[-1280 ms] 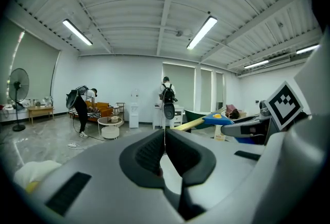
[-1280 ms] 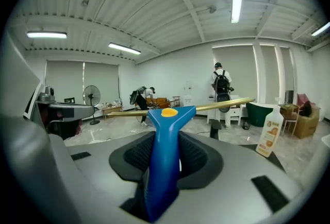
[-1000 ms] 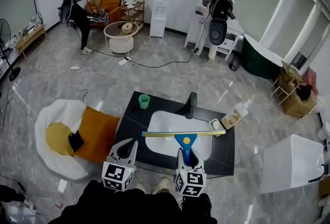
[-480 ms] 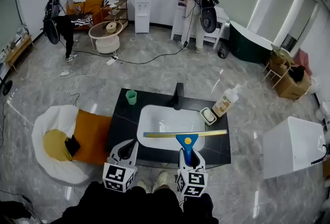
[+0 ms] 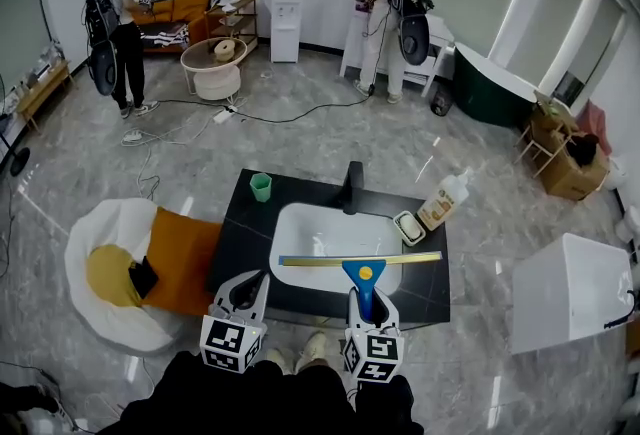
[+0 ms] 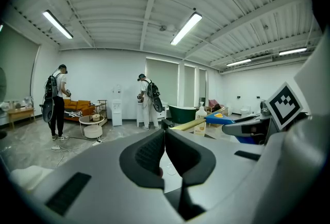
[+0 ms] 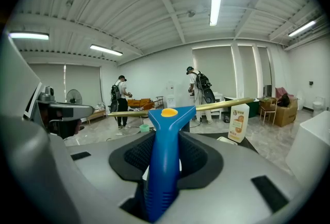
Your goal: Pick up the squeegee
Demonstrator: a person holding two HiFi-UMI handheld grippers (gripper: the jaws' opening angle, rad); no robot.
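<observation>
Squeegee (image 5: 362,273): blue handle with a yellow cap and a long brass-coloured blade bar. It is clamped by the handle between the jaws of the right gripper (image 5: 365,309) and carried at the near edge of the tabletop (image 5: 250,235), with the blade set crosswise over the near half of the white sink (image 5: 288,223). The handle is gripped low down and points away from the person, presumably so that the wide blade is kept clear of the jaws and level. Nothing is seen beneath the blade in the right gripper view, so the squeegee is judged to be lifted off the surface and the pick-up largely done. Left gripper (image 5: 246,291): jaws are brought together with nothing between them. It is held idle to the left of the squeegee, near the tabletop's near left corner, and is evidently not needed for a one-handed lift. Faucet (image 5: 353,187): dark, mounted at the far rim of the sink. Green cup (image 5: 261,187): placed upright at the far left of the tabletop, well apart from the squeegee. Soap bottle (image 5: 444,202) and soap dish (image 5: 408,227): kept at the far right, beside the sink, within reach of the basin. The blade's right end is close to the dish, so a swing to that side is judged the main hazard.
</observation>
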